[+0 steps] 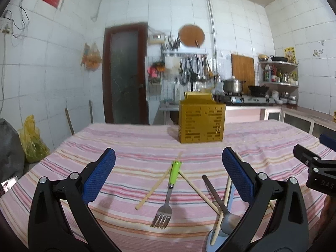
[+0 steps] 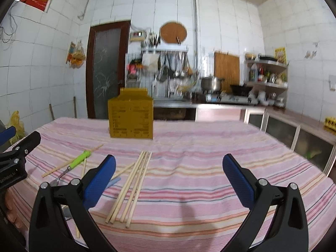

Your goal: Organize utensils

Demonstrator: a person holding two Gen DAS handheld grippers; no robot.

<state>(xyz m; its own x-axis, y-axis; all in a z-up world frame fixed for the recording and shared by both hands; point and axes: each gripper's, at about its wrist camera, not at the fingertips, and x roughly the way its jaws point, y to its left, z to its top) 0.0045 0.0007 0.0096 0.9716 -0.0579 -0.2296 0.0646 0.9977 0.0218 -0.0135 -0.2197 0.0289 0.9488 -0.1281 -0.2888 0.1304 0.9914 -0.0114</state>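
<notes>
Task at start, by look of it: nothing seen in yellow holder (image 1: pixel 201 119), far end of striped cloth (image 2: pixel 199 168).
Fork (image 1: pixel 167 197), spoon (image 1: pixel 227 220), loose chopsticks (image 1: pixel 152 189), chopstick bundle (image 2: pixel 131 187) all lie on cloth.
Left gripper (image 1: pixel 168 178) wide open, empty, over fork.
Right gripper (image 2: pixel 169 180) wide open, empty, bundle near its left finger.

Your right gripper (image 2: pixel 169 180) hangs above the striped worktop (image 2: pixel 210 163), blue pads (image 2: pixel 237 180) spread wide with nothing between them. At 6 o'clock, a bundle of chopsticks (image 2: pixel 132 187) lies side by side, just beside the left pad. At 9 o'clock, a green-handled fork (image 2: pixel 78 161) crosses a single chopstick (image 2: pixel 71 161). At 11 o'clock, well apart, stands the yellow utensil holder (image 2: pixel 130 117). Your left gripper (image 2: pixel 16 157) enters at the 9 o'clock edge.
</notes>
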